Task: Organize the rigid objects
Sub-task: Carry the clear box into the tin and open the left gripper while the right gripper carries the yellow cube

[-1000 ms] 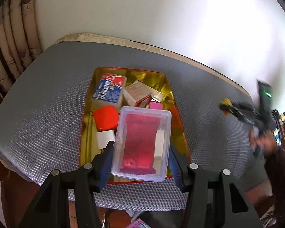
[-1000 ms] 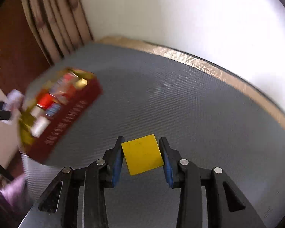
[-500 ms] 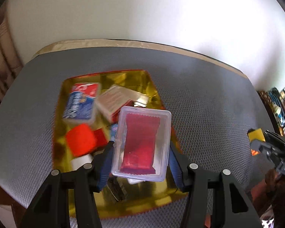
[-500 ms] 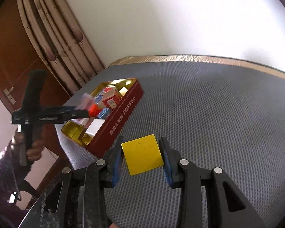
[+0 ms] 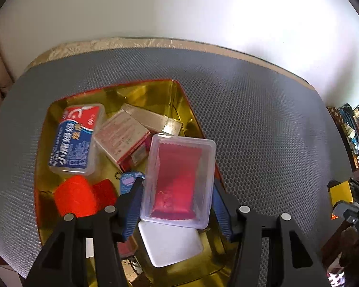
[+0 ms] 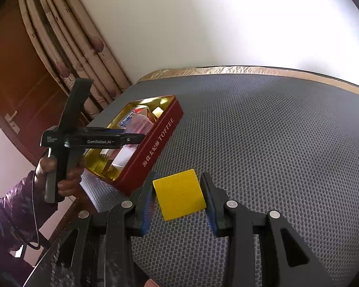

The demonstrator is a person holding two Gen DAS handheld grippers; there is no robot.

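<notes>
My left gripper (image 5: 178, 192) is shut on a clear plastic box (image 5: 179, 179) with a red packet inside, held low over the near end of the red toffee tin (image 5: 177, 93). In the tin's gold interior lie a blue-and-red box (image 5: 75, 138), a pink-printed carton (image 5: 122, 136), a silvery box (image 5: 150, 118), an orange-red block (image 5: 75, 197) and a white box (image 5: 170, 245). My right gripper (image 6: 179, 195) is shut on a yellow square block (image 6: 179, 195) above the grey mat, just right of the tin (image 6: 155, 143). The left gripper (image 6: 129, 140) shows there over the tin, gripped by a hand (image 6: 59, 174).
The grey honeycomb mat (image 6: 263, 143) covers the table up to a tan far edge (image 5: 155, 43) against a white wall. Curtains (image 6: 79, 47) and a brown door (image 6: 16, 83) stand to the left. The right gripper with its yellow block (image 5: 339, 191) shows at the right edge in the left wrist view.
My left gripper has moved forward and down with the clear box, from the tin's near rim to over its inside. My right gripper swung left, bringing the tin into view, then held still.
</notes>
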